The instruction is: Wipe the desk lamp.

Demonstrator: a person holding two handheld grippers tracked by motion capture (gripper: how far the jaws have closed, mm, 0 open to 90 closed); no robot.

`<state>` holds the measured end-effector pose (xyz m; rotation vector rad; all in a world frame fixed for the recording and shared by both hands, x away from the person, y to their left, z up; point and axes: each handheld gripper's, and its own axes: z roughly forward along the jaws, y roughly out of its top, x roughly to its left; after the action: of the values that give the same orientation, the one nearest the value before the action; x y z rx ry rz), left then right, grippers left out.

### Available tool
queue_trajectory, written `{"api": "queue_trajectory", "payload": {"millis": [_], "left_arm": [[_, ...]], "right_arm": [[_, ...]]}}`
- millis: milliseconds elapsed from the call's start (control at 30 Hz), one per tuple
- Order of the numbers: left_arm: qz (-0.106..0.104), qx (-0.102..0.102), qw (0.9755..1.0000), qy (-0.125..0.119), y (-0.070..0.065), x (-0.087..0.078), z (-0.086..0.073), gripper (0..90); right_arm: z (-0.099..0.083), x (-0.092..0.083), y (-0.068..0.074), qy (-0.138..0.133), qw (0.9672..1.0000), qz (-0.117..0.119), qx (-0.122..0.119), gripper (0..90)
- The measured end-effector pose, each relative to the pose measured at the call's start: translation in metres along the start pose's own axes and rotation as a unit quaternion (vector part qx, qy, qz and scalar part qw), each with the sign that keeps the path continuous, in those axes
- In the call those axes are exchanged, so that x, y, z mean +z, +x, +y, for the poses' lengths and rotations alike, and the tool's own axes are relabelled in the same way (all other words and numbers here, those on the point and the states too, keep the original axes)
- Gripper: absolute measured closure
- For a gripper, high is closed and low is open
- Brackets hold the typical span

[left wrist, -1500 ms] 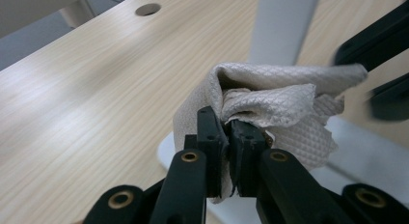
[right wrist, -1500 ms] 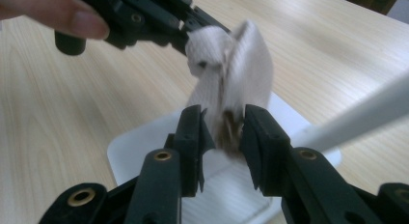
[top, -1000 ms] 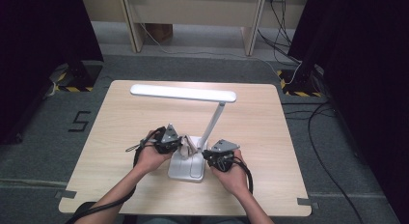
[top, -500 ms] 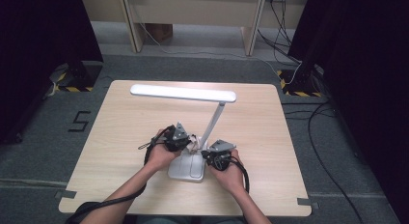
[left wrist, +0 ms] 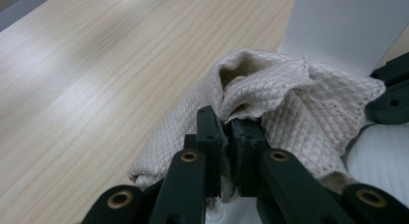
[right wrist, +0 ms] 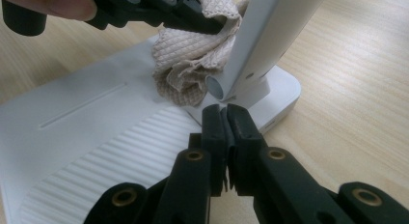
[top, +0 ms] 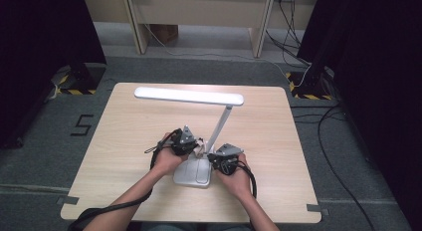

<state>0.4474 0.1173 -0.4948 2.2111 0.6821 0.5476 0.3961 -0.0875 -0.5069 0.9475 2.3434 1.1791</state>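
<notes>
In the right gripper view, a beige cloth (right wrist: 193, 64) is pinched in the left hand-held gripper (right wrist: 202, 21) against the desk lamp's base (right wrist: 87, 137), steadied by the pressed-together right hand-held gripper (right wrist: 224, 120); wiping around the stem (right wrist: 270, 35) is called for next.

Cloth (right wrist: 193, 64) on lamp base (right wrist: 87, 147)

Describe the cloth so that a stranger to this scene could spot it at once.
Start at the white desk lamp standing on the wooden table. On its flat base, right beside the foot of the slanted stem, lies a crumpled beige cloth clamped in the left gripper. Its soft diamond-quilted weave sets it apart from the smooth white plastic.
</notes>
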Motion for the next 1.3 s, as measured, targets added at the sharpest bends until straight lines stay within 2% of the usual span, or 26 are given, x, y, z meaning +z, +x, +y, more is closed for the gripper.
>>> {"api": "queue_trajectory", "payload": {"millis": [367, 467, 500, 800, 1300], "left_arm": [[0.001, -0.005, 1.0, 0.0, 0.001, 0.003, 0.002, 83.4], [0.004, 0.005, 1.0, 0.003, 0.0, 0.003, 0.003, 83.4], [0.005, 0.013, 0.9999, 0.007, 0.0, 0.002, 0.003, 83.5], [0.008, 0.031, 0.9995, 0.009, -0.005, 0.0, 0.0, 83.6], [-0.004, 0.038, 0.9993, 0.0, -0.009, -0.009, -0.011, 83.7]], "right_arm": [[0.001, 0.003, 0.0, -0.004, 1.0, -0.004, -0.004, 87.0], [0.0, 0.003, 0.0, -0.006, 1.0, -0.004, -0.004, 87.3], [0.0, 0.003, 0.0, -0.006, 1.0, -0.004, -0.003, 87.5], [-0.001, 0.003, 0.0, -0.01, 0.9999, -0.004, 0.003, 87.9], [-0.001, 0.003, 0.001, -0.01, 0.9999, -0.006, 0.002, 88.1]]}}
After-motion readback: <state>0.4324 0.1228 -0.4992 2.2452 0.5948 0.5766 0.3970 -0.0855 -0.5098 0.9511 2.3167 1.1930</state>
